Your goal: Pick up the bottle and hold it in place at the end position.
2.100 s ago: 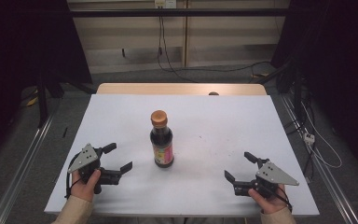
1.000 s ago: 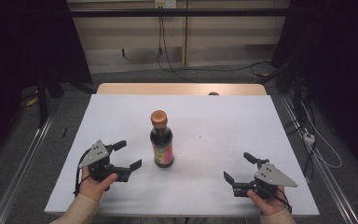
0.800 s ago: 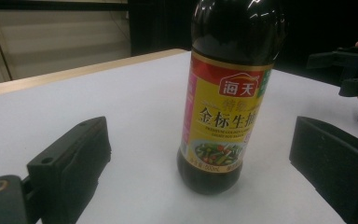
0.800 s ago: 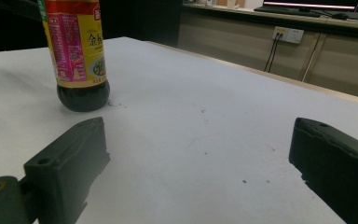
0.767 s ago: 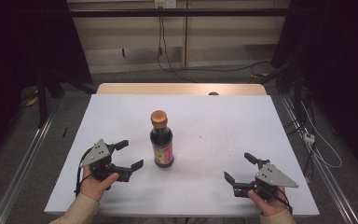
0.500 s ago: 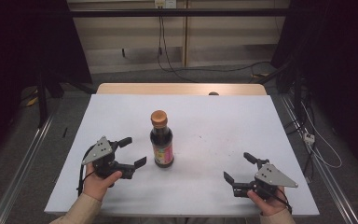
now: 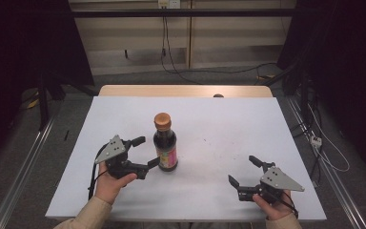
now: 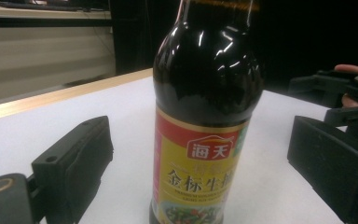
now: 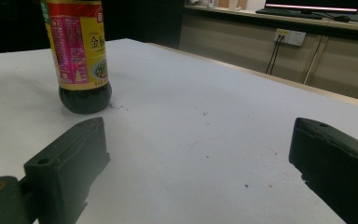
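Soy-sauce bottle (image 7: 165,144) stands upright just left of centre in the high view, on your white table (image 7: 228,129), its brown cap on and its yellow-and-red label facing your left hand. Your left tongs (image 7: 146,151), in the lower left of that view, have been closing slightly and now stand wide, one jaw on each side of the bottle's lower half; in the left gripper view the bottle (image 8: 204,116) rises through the middle of the frame with bare table showing between it and each jaw, so nothing is gripped. Your right tongs (image 7: 244,171) rest in the lower right, well apart from the bottle, also spread wide and empty; in the right gripper view the bottle (image 9: 79,56) sits in the upper left, beyond the jaws.
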Demonstrator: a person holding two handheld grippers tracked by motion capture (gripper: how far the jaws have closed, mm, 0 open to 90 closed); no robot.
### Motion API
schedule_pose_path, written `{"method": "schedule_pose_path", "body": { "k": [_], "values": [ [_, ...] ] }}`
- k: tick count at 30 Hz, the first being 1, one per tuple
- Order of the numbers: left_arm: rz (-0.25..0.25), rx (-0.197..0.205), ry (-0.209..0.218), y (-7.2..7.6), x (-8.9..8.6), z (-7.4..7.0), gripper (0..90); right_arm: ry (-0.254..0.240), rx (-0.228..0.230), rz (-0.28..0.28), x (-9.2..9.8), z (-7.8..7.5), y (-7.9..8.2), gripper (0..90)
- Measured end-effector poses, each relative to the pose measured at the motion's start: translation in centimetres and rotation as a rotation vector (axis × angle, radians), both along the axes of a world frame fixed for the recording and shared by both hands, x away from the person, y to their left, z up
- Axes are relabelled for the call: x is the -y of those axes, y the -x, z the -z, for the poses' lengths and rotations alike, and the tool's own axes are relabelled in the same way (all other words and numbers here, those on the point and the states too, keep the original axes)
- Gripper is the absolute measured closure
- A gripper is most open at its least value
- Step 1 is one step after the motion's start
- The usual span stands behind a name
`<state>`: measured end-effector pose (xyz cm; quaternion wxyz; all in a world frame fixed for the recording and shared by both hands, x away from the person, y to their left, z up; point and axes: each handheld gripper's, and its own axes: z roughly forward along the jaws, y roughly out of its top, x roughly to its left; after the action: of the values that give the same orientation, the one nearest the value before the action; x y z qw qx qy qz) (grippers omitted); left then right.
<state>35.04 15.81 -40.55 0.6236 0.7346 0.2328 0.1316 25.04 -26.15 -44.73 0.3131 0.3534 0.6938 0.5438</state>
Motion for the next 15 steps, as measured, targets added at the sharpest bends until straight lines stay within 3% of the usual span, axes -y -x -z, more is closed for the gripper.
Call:
{"method": "schedule_pose_path", "body": {
  "k": [6,15],
  "values": [
    [0.002,-0.002,-0.012,-0.3,1.3,0.0,6.5,-0.002,-0.003,-0.002,0.0,0.0,-0.1,4.2],
    [-0.049,-0.008,-0.016,-0.5,3.7,0.1,6.7,-0.014,-0.002,0.000,0.2,0.0,-0.2,4.2]
  ]
}}
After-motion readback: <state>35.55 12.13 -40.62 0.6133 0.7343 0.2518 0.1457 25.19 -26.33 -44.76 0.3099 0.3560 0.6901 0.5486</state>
